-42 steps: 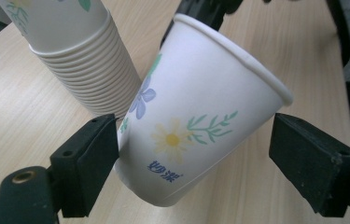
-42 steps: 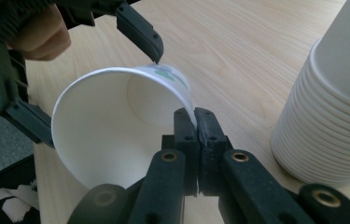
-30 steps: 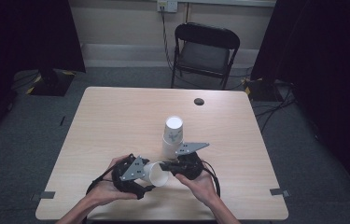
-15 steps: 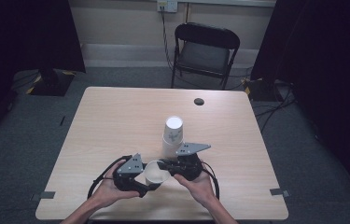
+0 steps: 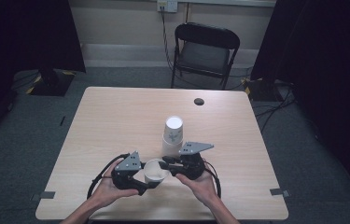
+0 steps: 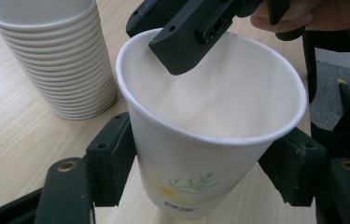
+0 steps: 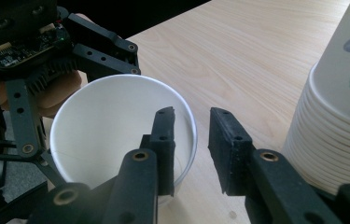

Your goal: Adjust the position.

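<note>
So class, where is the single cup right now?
In the high view, the single cup sits near the table's front edge between both grippers, just in front of the cup stack; the left gripper clasps its sides.

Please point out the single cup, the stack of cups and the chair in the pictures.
cup [image 6: 196, 186]: left gripper view, on its printed side wall.
stack [image 5: 172, 135]: high view, on the side of the upturned cups.
chair [image 5: 204, 56]: high view, on its seat.

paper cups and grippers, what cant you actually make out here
- Cup base: cut off by the bottom edge, left gripper view.
- Stack top: cut off by the top edge there.
- Right gripper jaws straddle the rim; whether they press it is unclear.
- Dark disc: too small, high view.
</note>
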Demonstrator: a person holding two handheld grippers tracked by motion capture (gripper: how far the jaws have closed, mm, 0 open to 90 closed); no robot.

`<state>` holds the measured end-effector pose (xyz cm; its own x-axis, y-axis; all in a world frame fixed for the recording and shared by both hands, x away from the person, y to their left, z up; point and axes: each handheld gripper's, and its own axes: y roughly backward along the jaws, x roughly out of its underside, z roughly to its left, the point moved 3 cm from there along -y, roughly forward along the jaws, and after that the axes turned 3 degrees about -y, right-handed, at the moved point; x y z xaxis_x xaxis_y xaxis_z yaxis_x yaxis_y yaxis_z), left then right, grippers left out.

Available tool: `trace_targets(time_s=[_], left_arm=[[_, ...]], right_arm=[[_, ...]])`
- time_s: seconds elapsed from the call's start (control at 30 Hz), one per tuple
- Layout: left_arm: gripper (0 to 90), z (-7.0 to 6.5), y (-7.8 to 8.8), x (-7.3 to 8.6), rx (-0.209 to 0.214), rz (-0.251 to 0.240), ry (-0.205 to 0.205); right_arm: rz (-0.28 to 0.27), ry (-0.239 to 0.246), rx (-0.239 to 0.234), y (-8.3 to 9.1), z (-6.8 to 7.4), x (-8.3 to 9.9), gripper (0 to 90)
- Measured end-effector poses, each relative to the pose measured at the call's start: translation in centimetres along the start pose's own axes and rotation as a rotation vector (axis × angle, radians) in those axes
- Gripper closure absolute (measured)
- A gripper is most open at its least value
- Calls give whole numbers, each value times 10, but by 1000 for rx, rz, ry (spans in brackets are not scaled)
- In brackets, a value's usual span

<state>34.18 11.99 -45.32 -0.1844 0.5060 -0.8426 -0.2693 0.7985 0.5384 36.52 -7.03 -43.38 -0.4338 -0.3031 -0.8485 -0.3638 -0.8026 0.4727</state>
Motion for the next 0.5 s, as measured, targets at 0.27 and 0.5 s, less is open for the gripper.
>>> trace_targets(time_s=[0.27,0.5], left_arm=[[305,-3,0,-2,-36,-15,-15],[266,-5,0,-4,-67,-25,-40]], right_arm=[[3,8,5,2,2,-2,867],[3,-23,15,1,2,-4,876]])
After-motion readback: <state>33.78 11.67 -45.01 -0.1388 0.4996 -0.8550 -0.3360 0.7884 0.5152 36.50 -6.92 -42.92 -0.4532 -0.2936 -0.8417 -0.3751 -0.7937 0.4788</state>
